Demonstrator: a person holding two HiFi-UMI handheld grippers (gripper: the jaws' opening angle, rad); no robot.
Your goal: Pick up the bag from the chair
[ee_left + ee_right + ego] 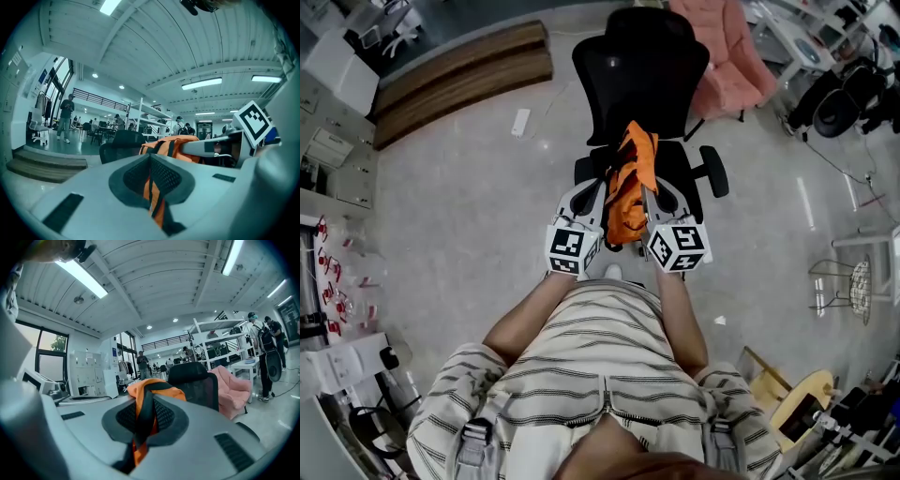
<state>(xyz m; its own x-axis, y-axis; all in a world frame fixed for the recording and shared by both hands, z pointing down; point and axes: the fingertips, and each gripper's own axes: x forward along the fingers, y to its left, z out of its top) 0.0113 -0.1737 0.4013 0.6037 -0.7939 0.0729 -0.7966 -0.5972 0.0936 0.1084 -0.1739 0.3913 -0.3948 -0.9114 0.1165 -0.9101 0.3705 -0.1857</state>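
Open-plan office w/ swivel chair [642,66], shelving [220,324], lockers [86,373].

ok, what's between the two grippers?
The orange bag. The left gripper and right gripper clamp it from either side. Head view shows it.

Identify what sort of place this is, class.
Probably an open-plan office or lab: a black office chair, white shelving with people nearby, and white lockers beside a window.
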